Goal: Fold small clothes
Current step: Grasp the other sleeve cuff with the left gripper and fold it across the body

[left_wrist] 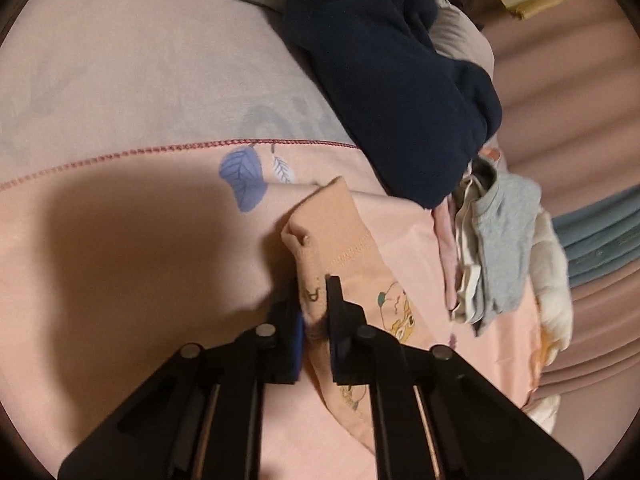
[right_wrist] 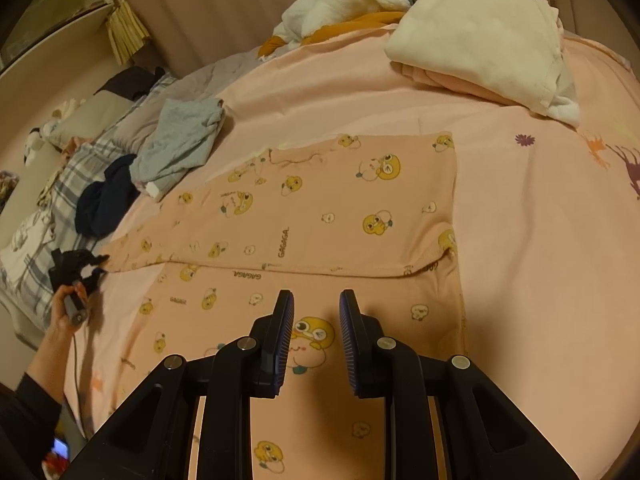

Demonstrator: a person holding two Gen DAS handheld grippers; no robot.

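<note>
Two grippers are in my views, working over a peach cartoon-print garment (right_wrist: pixel 320 208) spread flat on the pink bedsheet (right_wrist: pixel 540 220). My left gripper (left_wrist: pixel 316 312) has its pads clamped tight on a bunched end of that garment, a stitched cuff or hem that sticks up just ahead of the fingertips. From the right wrist view I see that same gripper far off to my left at the tip of the garment's long narrow part, held by a hand (right_wrist: pixel 68 312).

My right gripper (right_wrist: pixel 316 320) stands partly open with nothing between its pads; it hangs above the near part of the garment, a big yellow cartoon face showing in the gap. I cannot tell whether the tips touch the cloth.

Ahead and right of the left gripper lie a navy garment (left_wrist: pixel 400 92) and a grey top (left_wrist: pixel 504 240). Far beyond the right gripper sits a folded white pile (right_wrist: pixel 480 40).
</note>
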